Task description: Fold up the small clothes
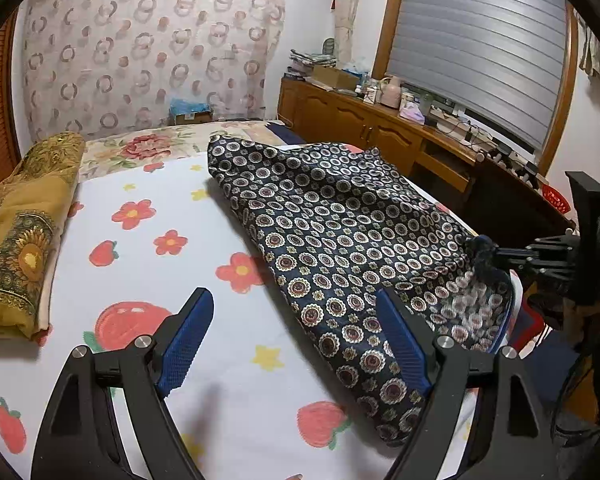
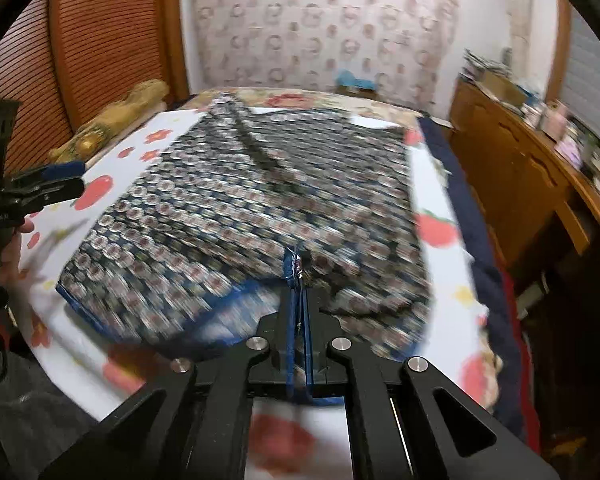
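A dark patterned garment (image 1: 340, 240), navy with rows of white and red rings and a blue trim along its hem, lies spread on the bed across the right half of the white sheet (image 1: 160, 208), reaching from the near edge to the far side. In the right wrist view its cloth is blurred and a raised fold runs diagonally across its middle. Its near right corner is lifted off the sheet.

The right gripper (image 2: 298, 270) is clenched on that near hem: its 2 blue pads are pressed together with a pinch of the patterned cloth between their tips. From the left wrist view it reaches in from the right edge of the bed, gripping the bunched corner.

The left gripper (image 1: 296, 300) hangs released above the sheet, its 2 blue fingers (image 1: 188, 336) spread wide with nothing between them. The right one overlaps the garment's left edge in the view; contact cannot be told.

The sheet is printed with red flowers, strawberries and yellow stars. At its far left lies a folded yellow-gold cloth (image 1: 20, 240) with a sunflower motif. Beyond the bed hangs a ring-patterned curtain (image 1: 152, 48), and a wooden cabinet (image 1: 380, 128) cluttered with small items stands along the right wall.
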A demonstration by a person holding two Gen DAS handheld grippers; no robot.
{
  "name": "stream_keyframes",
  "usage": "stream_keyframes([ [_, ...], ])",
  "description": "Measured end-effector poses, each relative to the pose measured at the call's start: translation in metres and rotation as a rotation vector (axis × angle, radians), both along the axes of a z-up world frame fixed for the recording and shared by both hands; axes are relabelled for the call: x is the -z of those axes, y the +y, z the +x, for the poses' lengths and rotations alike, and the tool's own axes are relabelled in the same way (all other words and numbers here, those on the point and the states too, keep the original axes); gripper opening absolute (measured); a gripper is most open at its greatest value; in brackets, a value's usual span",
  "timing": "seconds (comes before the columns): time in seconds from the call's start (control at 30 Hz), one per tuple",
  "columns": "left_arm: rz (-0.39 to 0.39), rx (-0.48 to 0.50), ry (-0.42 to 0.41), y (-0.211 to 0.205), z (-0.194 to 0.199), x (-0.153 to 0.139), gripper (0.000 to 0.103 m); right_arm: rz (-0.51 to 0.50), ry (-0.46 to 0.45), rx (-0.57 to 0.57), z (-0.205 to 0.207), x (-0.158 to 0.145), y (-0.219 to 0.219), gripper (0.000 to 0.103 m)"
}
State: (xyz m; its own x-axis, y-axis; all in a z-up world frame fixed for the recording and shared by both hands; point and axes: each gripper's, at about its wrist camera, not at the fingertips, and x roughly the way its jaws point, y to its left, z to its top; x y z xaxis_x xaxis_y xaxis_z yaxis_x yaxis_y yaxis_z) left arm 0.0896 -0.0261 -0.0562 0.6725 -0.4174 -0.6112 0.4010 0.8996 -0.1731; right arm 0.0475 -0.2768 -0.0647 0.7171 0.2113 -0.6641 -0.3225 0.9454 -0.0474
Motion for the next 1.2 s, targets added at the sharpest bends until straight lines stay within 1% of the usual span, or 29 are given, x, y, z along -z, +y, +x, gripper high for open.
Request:
stream_keyframes([
  [0.03,0.0,0.001,0.0,-0.001,0.0,0.0,0.084,-0.007,0.009,0.012,-0.002,0.0,-0.005,0.011],
  [0.1,0.0,0.002,-0.001,-0.002,0.0,-0.001,0.084,-0.026,-0.002,0.068,-0.004,-0.002,-0.015,0.022],
  [0.17,0.002,0.003,-0.001,-0.003,0.0,-0.001,0.084,0.005,-0.014,0.086,-0.006,-0.011,-0.024,0.028],
  [0.23,0.004,0.004,0.002,-0.004,0.002,-0.001,0.084,0.021,-0.043,0.098,-0.008,-0.019,-0.029,0.044],
  [0.3,0.004,0.006,0.002,-0.006,0.006,-0.002,0.084,0.037,-0.084,0.09,-0.005,-0.027,-0.027,0.045],
  [0.37,0.013,0.012,0.004,-0.009,0.014,-0.002,0.084,0.058,-0.102,0.076,0.008,-0.031,-0.026,0.046],
  [0.57,0.065,0.021,0.012,-0.018,0.046,-0.006,0.084,0.083,-0.116,0.016,0.07,-0.032,-0.021,0.046],
  [0.67,0.078,0.038,0.026,-0.023,0.063,-0.004,0.084,0.084,-0.095,-0.018,0.109,-0.027,-0.014,0.046],
  [0.77,0.091,0.05,0.057,-0.029,0.079,0.001,0.085,0.086,-0.05,-0.057,0.148,-0.017,-0.006,0.046],
  [0.83,0.109,0.04,0.065,-0.032,0.088,0.004,0.085,0.08,-0.021,-0.074,0.169,-0.011,-0.002,0.046],
  [0.9,0.121,0.033,0.084,-0.033,0.096,0.009,0.093,0.074,0.016,-0.092,0.191,-0.005,0.001,0.046],
  [0.93,0.127,0.03,0.092,-0.033,0.101,0.011,0.094,0.075,0.031,-0.104,0.201,-0.001,0.003,0.046],
  [1.07,0.139,0.015,0.114,-0.03,0.115,0.015,0.096,0.091,0.082,-0.14,0.234,0.011,0.01,0.046],
  [1.2,0.135,-0.005,0.132,-0.025,0.126,0.02,0.096,0.085,0.113,-0.161,0.254,0.021,0.013,0.046],
])
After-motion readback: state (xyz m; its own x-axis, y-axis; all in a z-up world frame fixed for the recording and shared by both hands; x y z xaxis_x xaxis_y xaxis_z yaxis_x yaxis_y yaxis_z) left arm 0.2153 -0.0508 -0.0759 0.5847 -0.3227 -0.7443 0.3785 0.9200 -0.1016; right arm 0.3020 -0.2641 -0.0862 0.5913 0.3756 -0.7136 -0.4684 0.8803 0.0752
